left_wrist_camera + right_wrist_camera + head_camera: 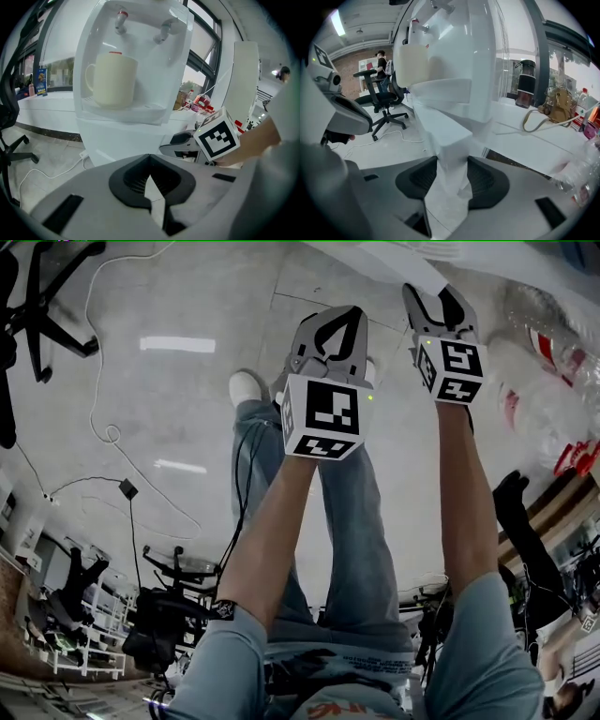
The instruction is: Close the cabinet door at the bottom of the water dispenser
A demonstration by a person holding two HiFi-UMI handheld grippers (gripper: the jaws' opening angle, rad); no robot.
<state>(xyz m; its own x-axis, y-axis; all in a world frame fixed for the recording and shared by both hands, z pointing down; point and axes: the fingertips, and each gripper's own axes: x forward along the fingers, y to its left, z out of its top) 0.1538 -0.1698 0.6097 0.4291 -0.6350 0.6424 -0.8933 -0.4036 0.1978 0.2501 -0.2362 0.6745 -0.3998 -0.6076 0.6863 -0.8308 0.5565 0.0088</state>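
The white water dispenser [140, 51] stands on the floor with a cream mug [115, 77] on its drip shelf under two taps. My right gripper [449, 187] is open. A thick white edge of the dispenser's lower cabinet [446, 140], apparently the door, stands between its pads; I cannot tell whether they touch it. In the left gripper view the right gripper [182, 140] sits at the cabinet's right side. My left gripper [151, 187] is shut and empty, a little back from the cabinet front. The head view shows left gripper [349, 313] and right gripper [441, 298] side by side.
An office chair [377, 101] stands left of the dispenser, and a white cable [42, 168] runs over the floor. A white counter [534, 136] to the right carries a dark flask [526, 89] and a bag [557, 105]. Plastic bottles [553, 381] lie at the head view's right.
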